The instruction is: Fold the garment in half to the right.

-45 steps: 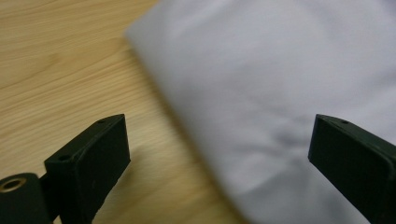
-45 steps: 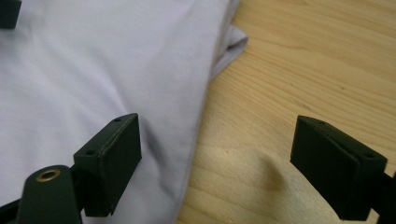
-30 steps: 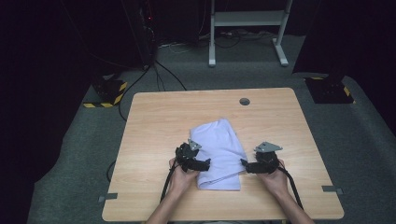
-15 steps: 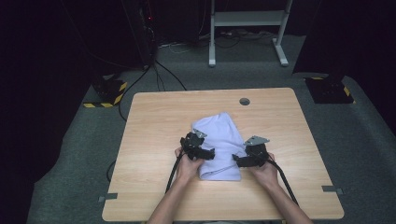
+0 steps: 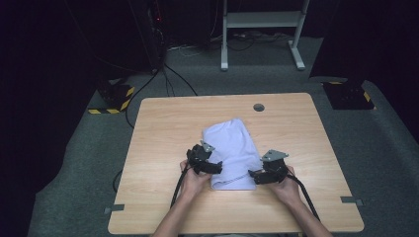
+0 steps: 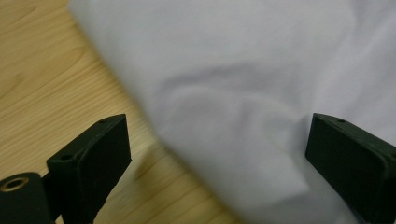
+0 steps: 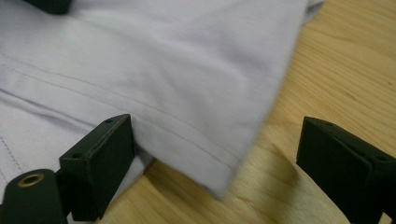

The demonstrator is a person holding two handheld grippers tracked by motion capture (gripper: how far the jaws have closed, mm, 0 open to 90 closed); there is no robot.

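A: Where is the cloth (image 5: 231, 153) lying, and which way is it running?

B: It is lying folded near the middle of the wooden table (image 5: 163, 123), a pale lilac strip. Its long axis is running from the near edge away toward the far side, leaning slightly to the left as it goes; the near end is sitting between the two grippers.

A: And the grippers?

B: The left gripper (image 5: 216, 168) is sitting at the cloth's near left corner, the right gripper (image 5: 252, 175) at its near right corner. Both are standing with jaws wide apart, gripping nothing.

A: What are the close views adding?

B: The left gripper view is showing the cloth's smooth, softly creased edge (image 6: 243, 102) lying between its jaws. The right gripper view is showing a stitched hem (image 7: 154, 116) and stacked layers, with the corner lying between its jaws; the high view is too distant for that.
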